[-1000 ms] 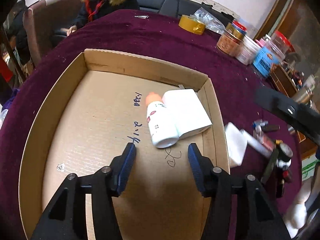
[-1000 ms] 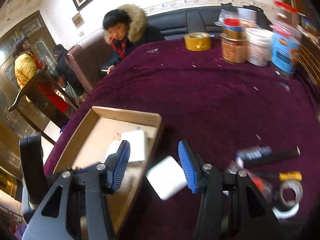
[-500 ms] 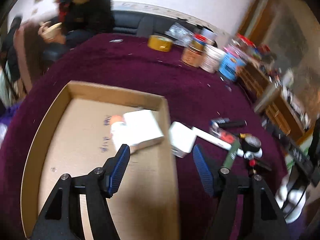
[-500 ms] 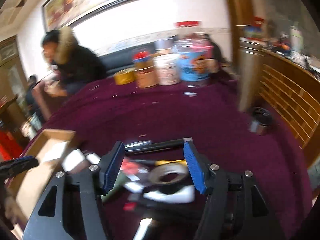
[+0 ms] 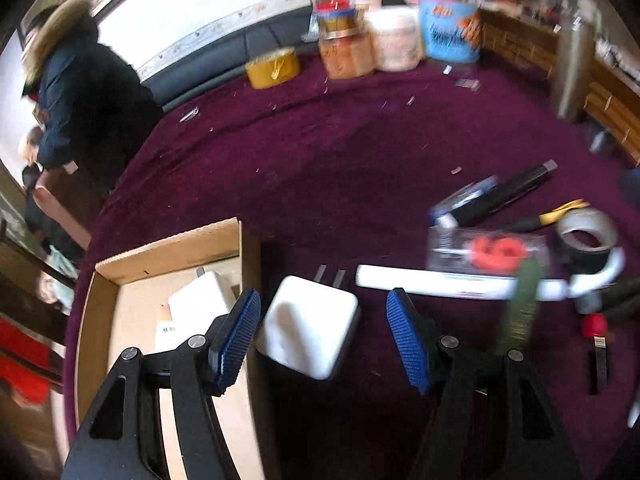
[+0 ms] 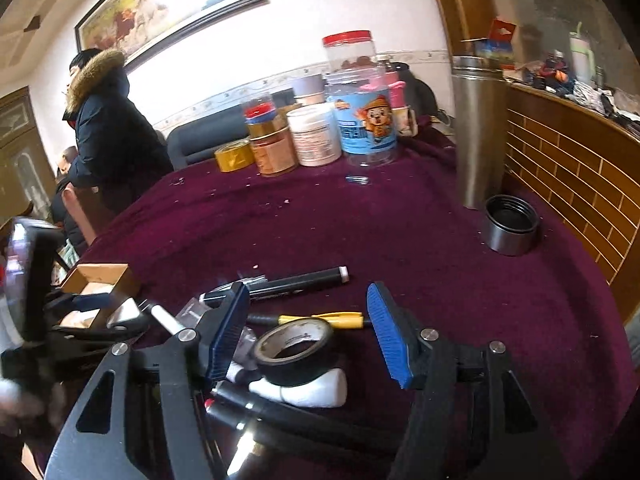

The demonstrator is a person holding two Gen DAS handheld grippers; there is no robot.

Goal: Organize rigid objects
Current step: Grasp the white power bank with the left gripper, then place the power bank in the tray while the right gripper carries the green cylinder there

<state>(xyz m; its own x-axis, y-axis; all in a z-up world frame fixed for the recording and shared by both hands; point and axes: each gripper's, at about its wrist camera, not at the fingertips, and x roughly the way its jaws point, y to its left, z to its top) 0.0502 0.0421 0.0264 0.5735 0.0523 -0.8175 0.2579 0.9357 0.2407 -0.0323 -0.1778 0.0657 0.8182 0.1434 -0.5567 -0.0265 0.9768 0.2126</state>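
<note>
While clutter waits outside the cardboard box (image 5: 168, 252) | my left gripper (image 5: 324, 336) gapes around the white charger (image 5: 308, 326), untouched | right gripper (image 6: 308, 336) open over black tape roll (image 6: 294, 350).

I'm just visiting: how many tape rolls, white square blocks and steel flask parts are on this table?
Tape rolls: 2 (yellow tape roll, black tape roll)
White blocks: 2 (boxed white block in cardboard box, loose white block)
Steel flask parts: 2 (flask, cup)
Total: 6
</note>
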